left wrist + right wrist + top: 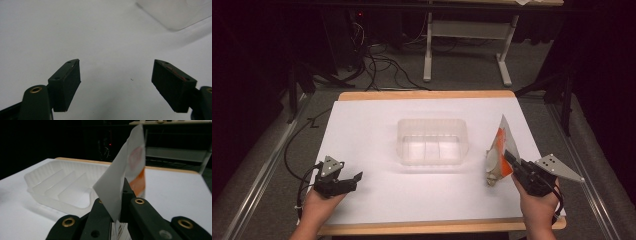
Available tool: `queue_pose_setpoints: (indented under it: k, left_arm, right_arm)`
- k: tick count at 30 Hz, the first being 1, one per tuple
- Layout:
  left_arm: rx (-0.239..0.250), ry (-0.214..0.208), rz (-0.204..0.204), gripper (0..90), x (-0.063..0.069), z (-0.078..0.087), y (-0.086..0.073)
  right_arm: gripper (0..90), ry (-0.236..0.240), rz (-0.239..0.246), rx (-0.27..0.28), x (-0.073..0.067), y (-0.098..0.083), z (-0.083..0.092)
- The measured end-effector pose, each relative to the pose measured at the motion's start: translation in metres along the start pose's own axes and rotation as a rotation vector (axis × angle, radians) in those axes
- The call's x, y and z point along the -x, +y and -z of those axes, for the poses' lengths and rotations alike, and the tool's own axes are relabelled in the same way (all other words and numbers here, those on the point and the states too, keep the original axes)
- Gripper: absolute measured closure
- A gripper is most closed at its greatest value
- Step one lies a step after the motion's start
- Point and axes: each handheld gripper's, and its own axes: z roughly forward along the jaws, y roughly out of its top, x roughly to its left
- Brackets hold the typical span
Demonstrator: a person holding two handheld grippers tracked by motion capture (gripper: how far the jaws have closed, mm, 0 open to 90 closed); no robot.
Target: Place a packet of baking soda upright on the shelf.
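Nearest, at the table's front edge: left gripper [354, 178] resting low over the white sheet covering the table [377, 200], jaws spread wide apart with nothing between them; same wide gap seen in the left gripper view [116, 75], bare white surface beneath. Opposite, at the front right: right gripper [511, 159] clamped tight on a flat white paper packet with an orange printed panel [499, 150], jaws closed fully onto its lower part. Packet standing upright above the sheet, top corner pointing away from the person. In the right gripper view [117, 205], packet [125, 177] pinched between the black jaws, rising steeply out of them, slightly tilted. Farther in, mid-table: clear rectangular plastic tray with ribbed dividers [432, 141], left of the packet, apart from it. Beyond: wooden table edge [422, 94], then dark floor with cables [382, 65].
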Motion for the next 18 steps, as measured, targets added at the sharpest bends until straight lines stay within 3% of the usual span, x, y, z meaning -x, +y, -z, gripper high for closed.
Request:
queue_pose_setpoints:
  k: [9,17,18]
  left_arm:
    - [0.016,-0.003,-0.005,23.6,-0.001,0.002,0.001]
    - [0.016,-0.006,-0.003,23.6,-0.001,0.002,0.001]
    - [0.017,-0.005,-0.003,23.5,-0.001,0.003,0.001]
  right_arm:
    - [90.0,-0.028,-0.006,0.04,0.004,0.026,-0.01]
    - [90.0,0.024,-0.011,0.081,-0.009,0.052,-0.023]
    - [90.0,0.049,-0.014,0.097,-0.015,0.06,-0.027]
